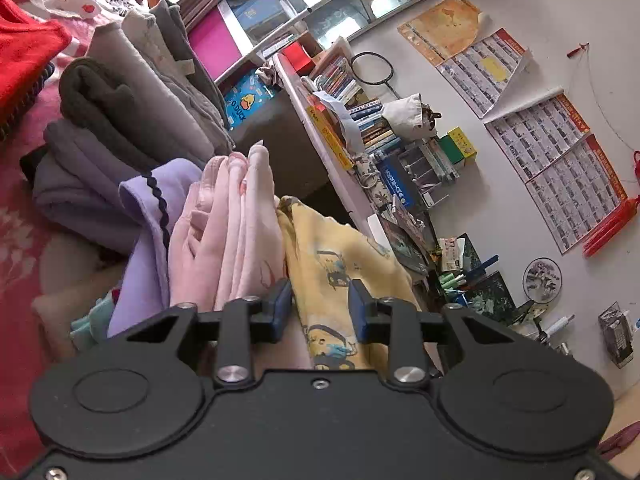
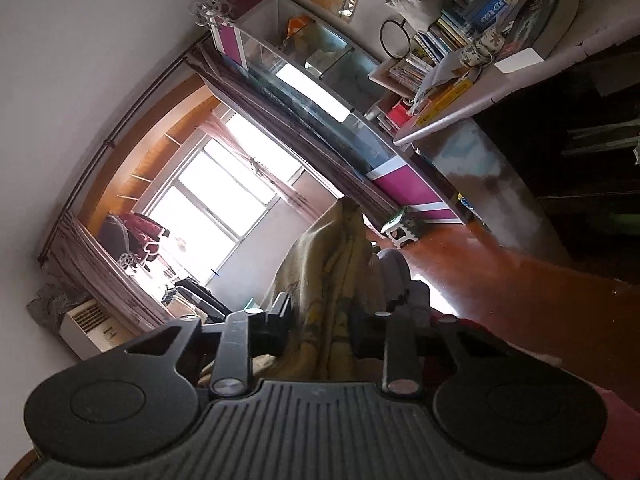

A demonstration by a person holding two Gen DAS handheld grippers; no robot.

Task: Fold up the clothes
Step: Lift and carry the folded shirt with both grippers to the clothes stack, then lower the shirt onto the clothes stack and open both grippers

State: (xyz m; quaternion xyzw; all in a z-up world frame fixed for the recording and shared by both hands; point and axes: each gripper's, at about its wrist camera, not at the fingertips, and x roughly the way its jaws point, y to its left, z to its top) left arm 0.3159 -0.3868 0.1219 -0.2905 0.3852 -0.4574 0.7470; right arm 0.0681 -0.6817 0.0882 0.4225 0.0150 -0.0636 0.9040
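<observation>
A yellow printed garment (image 1: 332,276) lies at the right end of a row of folded clothes on the bed. My left gripper (image 1: 320,304) sits over it with its blue fingers (image 1: 280,300) apart on either side of the cloth. Beside it lie a folded pink garment (image 1: 228,232) and a lilac one (image 1: 160,208). In the right wrist view the yellow garment (image 2: 332,264) stands up in a bunched fold between the fingers of my right gripper (image 2: 320,312), which grip it. The right view is tilted steeply toward the window.
Folded grey and dark clothes (image 1: 120,108) are stacked behind the row. A red garment (image 1: 24,48) lies on the pink bedspread (image 1: 16,280). A cluttered desk with books (image 1: 360,120) stands to the right. A small stool (image 2: 400,228) stands on the red-brown floor (image 2: 520,280).
</observation>
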